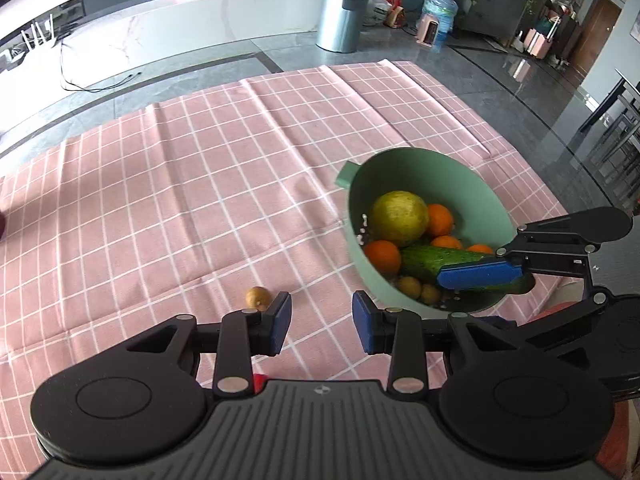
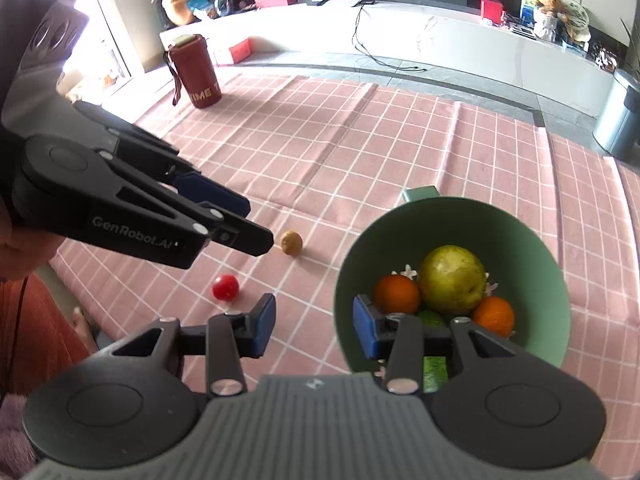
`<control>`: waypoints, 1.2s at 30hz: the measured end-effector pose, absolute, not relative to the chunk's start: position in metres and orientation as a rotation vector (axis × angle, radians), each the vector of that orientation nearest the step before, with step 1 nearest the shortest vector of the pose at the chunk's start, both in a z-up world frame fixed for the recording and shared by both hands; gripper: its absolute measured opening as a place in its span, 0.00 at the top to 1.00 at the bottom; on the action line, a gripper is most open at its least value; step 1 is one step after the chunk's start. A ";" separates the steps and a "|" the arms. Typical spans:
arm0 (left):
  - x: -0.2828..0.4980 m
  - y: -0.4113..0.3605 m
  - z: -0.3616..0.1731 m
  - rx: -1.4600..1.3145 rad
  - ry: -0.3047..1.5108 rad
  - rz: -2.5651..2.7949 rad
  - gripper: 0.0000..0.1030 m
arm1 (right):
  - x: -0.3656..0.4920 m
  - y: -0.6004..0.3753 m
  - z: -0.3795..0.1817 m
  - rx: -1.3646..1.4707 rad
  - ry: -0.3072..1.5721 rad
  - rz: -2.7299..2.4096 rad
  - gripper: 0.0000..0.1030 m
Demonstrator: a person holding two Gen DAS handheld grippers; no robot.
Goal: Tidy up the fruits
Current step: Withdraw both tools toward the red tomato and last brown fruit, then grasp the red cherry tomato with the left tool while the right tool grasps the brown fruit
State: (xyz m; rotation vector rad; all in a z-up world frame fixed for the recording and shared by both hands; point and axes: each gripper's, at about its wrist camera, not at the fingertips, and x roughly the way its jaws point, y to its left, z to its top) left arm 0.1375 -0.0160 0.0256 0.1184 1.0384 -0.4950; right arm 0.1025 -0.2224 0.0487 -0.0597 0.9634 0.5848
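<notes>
A green bowl point(image 1: 404, 157) point(image 2: 452, 203) stands on the pink checked cloth. It holds a big yellow-green fruit point(image 1: 400, 218) point(image 2: 452, 278), several oranges point(image 1: 382, 256) point(image 2: 396, 294), small brown fruits and a cucumber point(image 1: 436, 260). My left gripper point(image 1: 321, 322) point(image 2: 260, 226) hangs open and empty over the cloth, left of the bowl. A small brown fruit point(image 1: 258, 298) point(image 2: 291, 243) lies just beyond its left finger. A red cherry tomato point(image 2: 225, 287) lies on the cloth nearby. My right gripper point(image 2: 314, 328) is open and straddles the bowl's near rim, with one blue pad point(image 1: 480, 274) above the cucumber.
A dark red bottle point(image 2: 200, 76) stands at the cloth's far left corner. The cloth point(image 1: 200, 184) stretches wide to the left and behind the bowl. A person's red sleeve point(image 2: 36, 320) is at the near left edge. A metal bin point(image 1: 342, 16) stands on the floor beyond the table.
</notes>
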 end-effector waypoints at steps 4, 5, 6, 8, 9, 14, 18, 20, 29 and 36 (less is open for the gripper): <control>0.127 0.006 0.016 0.099 1.020 -0.456 0.59 | 0.091 -0.207 0.040 0.057 0.909 0.549 0.61; 0.125 0.010 0.011 0.094 1.023 -0.453 0.59 | 0.089 -0.202 0.038 0.065 0.894 0.539 0.61; 0.124 0.014 0.008 0.091 1.029 -0.447 0.59 | 0.085 -0.197 0.036 0.073 0.880 0.530 0.61; 0.122 0.021 -0.002 0.095 1.040 -0.424 0.59 | 0.080 -0.186 0.030 0.099 0.864 0.511 0.63; 0.119 0.025 -0.006 0.100 1.046 -0.410 0.59 | 0.079 -0.182 0.028 0.103 0.859 0.504 0.64; 0.112 0.036 -0.030 0.074 1.043 -0.406 0.59 | 0.079 -0.160 0.005 0.073 0.872 0.439 0.79; 0.107 0.040 -0.048 0.056 1.033 -0.443 0.59 | 0.079 -0.162 -0.012 0.077 0.891 0.386 0.87; 0.106 0.041 -0.057 0.061 1.033 -0.448 0.59 | 0.081 -0.164 -0.021 0.106 0.910 0.369 0.88; 0.109 0.034 -0.079 0.102 1.043 -0.453 0.59 | 0.093 -0.165 -0.035 0.192 0.928 0.355 0.86; 0.110 0.030 -0.081 0.095 1.045 -0.461 0.71 | 0.099 -0.157 -0.037 0.194 0.896 0.351 0.85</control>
